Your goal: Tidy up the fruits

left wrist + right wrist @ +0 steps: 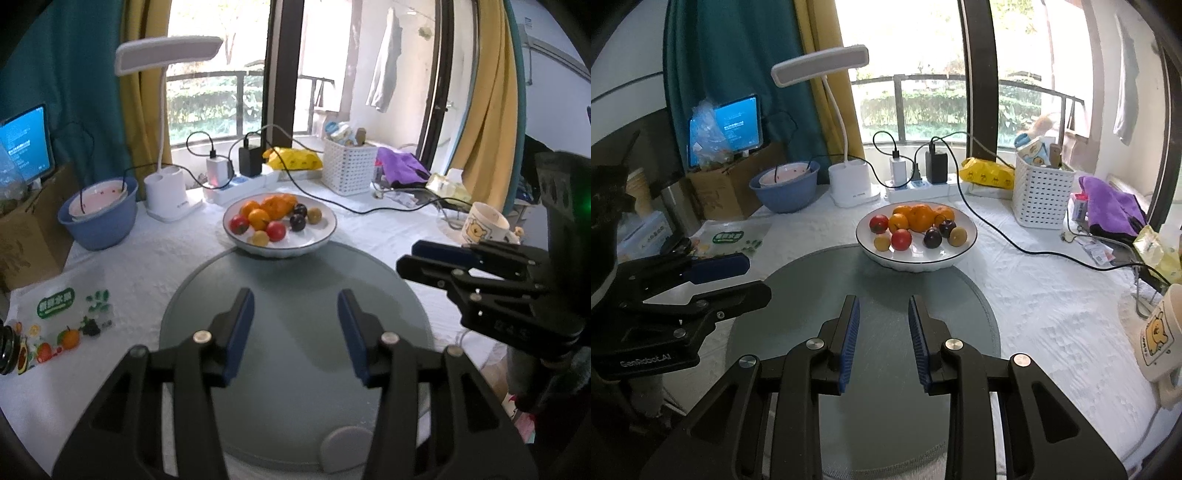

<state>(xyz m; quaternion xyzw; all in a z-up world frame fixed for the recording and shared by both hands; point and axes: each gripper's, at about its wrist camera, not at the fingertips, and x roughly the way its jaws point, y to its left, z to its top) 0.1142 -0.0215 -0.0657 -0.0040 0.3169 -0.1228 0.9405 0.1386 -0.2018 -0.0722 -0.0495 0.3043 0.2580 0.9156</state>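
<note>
A white plate (314, 242) (960, 251) holds several fruits: oranges (275, 205) (919, 218), red fruits (276, 231) (901, 239), dark plums (297, 222) (932, 237) and small yellowish fruits (259, 238) (957, 235). It stands at the far edge of a round grey mat (295, 332) (879, 317). My left gripper (295, 314) is open and empty over the mat, short of the plate; it also shows in the right wrist view (738, 280). My right gripper (882, 317) is open and empty over the mat; it also shows in the left wrist view (417, 258).
A blue bowl (98, 218) (785, 188), a white desk lamp (170, 192) (849, 184) and a power strip with chargers (240, 181) (919, 181) stand behind the plate. A white basket (347, 166) (1041, 192), a cable (1015, 243), a bear mug (484, 225) (1160, 332) lie right. A printed bag (62, 321) lies left.
</note>
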